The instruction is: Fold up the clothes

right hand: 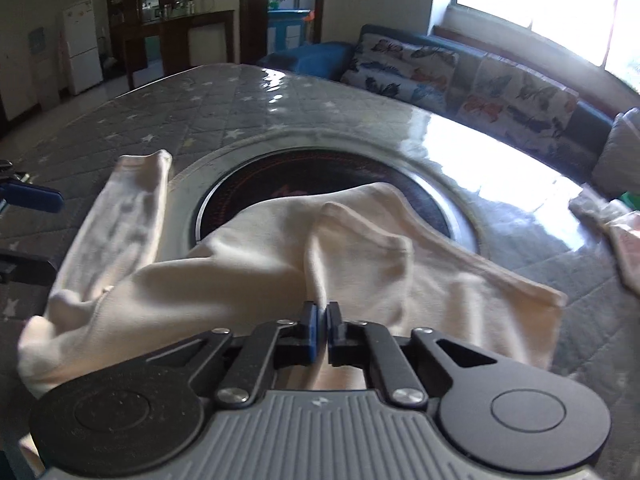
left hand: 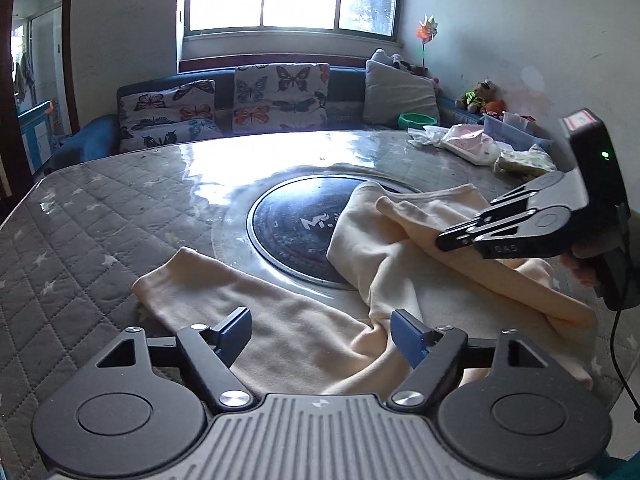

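Quilted table (left hand: 80,216), right gripper (right hand: 322,320) jaws clamped on cream garment (right hand: 240,272) — left gripper (left hand: 320,332) jaws apart

A pale cream, soft knit garment (left hand: 304,320) lies rumpled and only partly flat on the grey quilted, star-printed tabletop (left hand: 80,240), near its front edge. One long narrow sleeve or leg reaches toward the left edge and lies flat. The middle is bunched into raised folds, and its far portion drapes over the rim of the dark round inset plate (left hand: 288,224) at the centre of the tabletop. On the right, a strip of the cloth is lifted into a ridge off the surface, pinched at its near end.
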